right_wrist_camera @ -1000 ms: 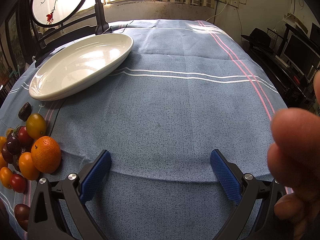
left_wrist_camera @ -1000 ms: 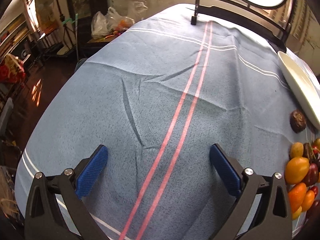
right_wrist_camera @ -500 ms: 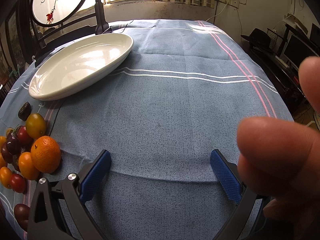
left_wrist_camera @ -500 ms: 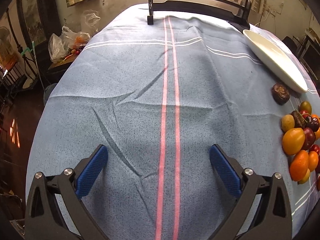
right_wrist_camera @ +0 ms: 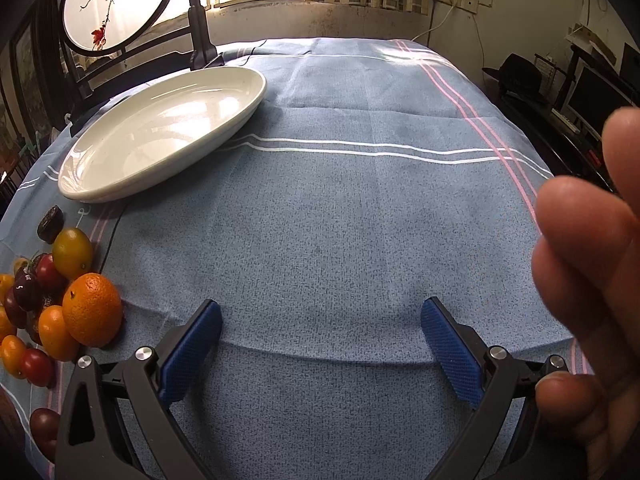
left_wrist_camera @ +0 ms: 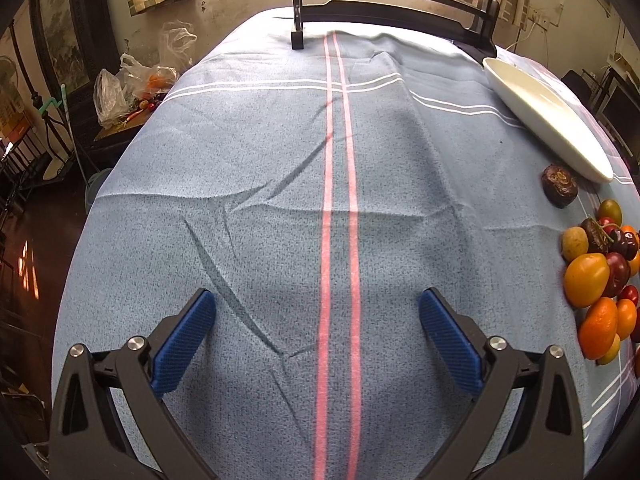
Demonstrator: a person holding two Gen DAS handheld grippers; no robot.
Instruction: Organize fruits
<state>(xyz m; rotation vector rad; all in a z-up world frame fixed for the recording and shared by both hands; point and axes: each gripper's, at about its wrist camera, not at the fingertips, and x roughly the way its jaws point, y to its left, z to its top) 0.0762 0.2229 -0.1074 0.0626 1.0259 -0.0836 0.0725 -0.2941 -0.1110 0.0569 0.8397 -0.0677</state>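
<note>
A pile of small fruits point(left_wrist_camera: 600, 276) lies on the blue tablecloth at the right edge of the left wrist view: orange, yellow and dark red ones, with a dark brown one point(left_wrist_camera: 559, 190) apart toward the white oval plate point(left_wrist_camera: 552, 116). My left gripper point(left_wrist_camera: 316, 316) is open and empty over bare cloth, left of the pile. In the right wrist view the pile point(right_wrist_camera: 48, 304) lies at the left, led by an orange point(right_wrist_camera: 92, 310); the plate point(right_wrist_camera: 168, 128) is empty. My right gripper point(right_wrist_camera: 320, 320) is open and empty, right of the pile.
A hand point(right_wrist_camera: 592, 280) fills the right side of the right wrist view. A dark wooden stand with a round screen point(right_wrist_camera: 116, 0) stands at the table's far edge. Plastic bags point(left_wrist_camera: 132, 88) sit on a side table beyond the table's left edge.
The left gripper's view has swung right, so the red stripes now run straight ahead and more of the fruit pile shows. The hand by the right gripper has shifted. The right gripper has not moved.
</note>
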